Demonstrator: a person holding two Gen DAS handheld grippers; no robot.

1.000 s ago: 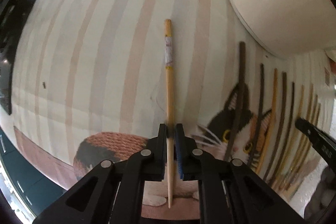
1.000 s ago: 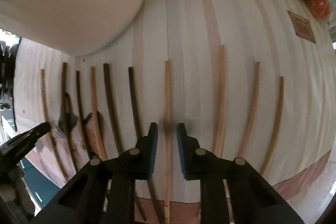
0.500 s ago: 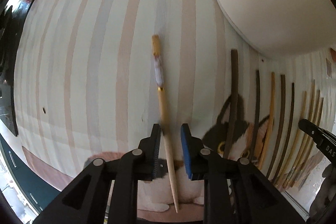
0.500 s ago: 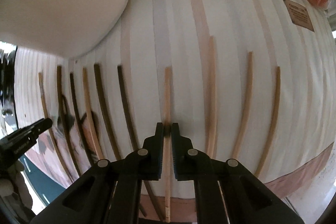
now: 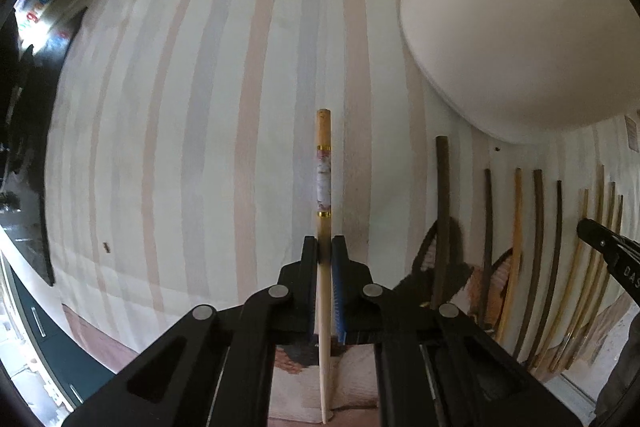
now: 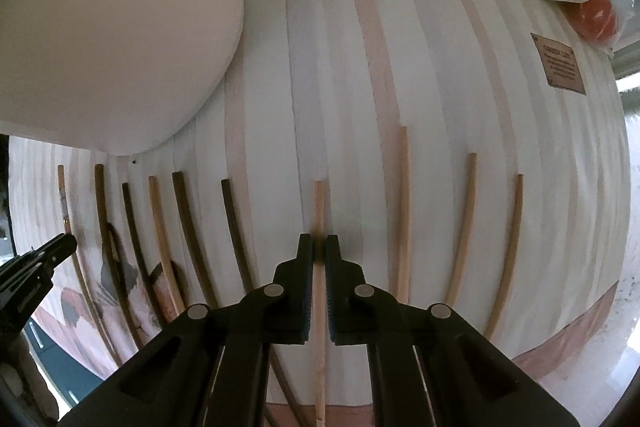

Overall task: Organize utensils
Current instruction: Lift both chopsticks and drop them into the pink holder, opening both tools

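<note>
Pinching a pale chopstick with a patterned band between its pads, the left hand-held gripper points straight down at the striped cloth covering the surface; its jaws are clamped on the plain shaft just below the lower gold ring. The stick's long axis runs straight away from the camera, in line with the fingers, thick decorated end far and tapered tip near, passing back under the gripper body. It sits well apart from the row of chopsticks laid side by side to its right, past the white bowl, where the cloth's cat picture shows beneath them. The right hand-held gripper is over that row: its jaws are closing on a light wooden chopstick, the pads already tight against its sides. That stick too lies parallel to the fingers, between a dark chopstick on one side and a longer pale chopstick on the other. Each stick is therefore directly under its own gripper, so the coming move likely turns on sideways carrying, not reorienting. The left hand's stick has the farther trip to join the row, and keeping it parallel to its neighbours matters most.
</note>
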